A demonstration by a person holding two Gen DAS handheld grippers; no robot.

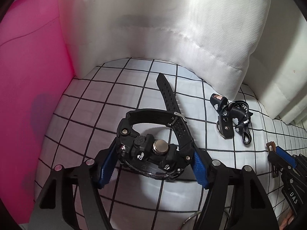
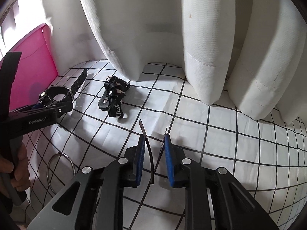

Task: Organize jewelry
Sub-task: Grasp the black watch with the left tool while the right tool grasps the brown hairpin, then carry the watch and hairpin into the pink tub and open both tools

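Note:
My left gripper (image 1: pixel 153 164) is shut on a chunky black wristwatch (image 1: pixel 153 153), its blue pads on both sides of the case, strap (image 1: pixel 168 95) trailing forward over the checked cloth. The watch also shows in the right wrist view (image 2: pixel 55 94). My right gripper (image 2: pixel 154 153) holds a thin dark curved strap or band (image 2: pixel 148 149) between its blue pads, jaws only partly closed around it. A black lanyard with white cloud print (image 1: pixel 233 117) lies bunched on the cloth; it shows in the right wrist view (image 2: pixel 115 97) too.
A white cloth with a black grid (image 2: pixel 211 134) covers the surface. White curtain folds (image 2: pixel 207 38) hang at the back. A pink box wall (image 1: pixel 28 95) stands at the left. A metal ring (image 2: pixel 60 167) lies near my left hand.

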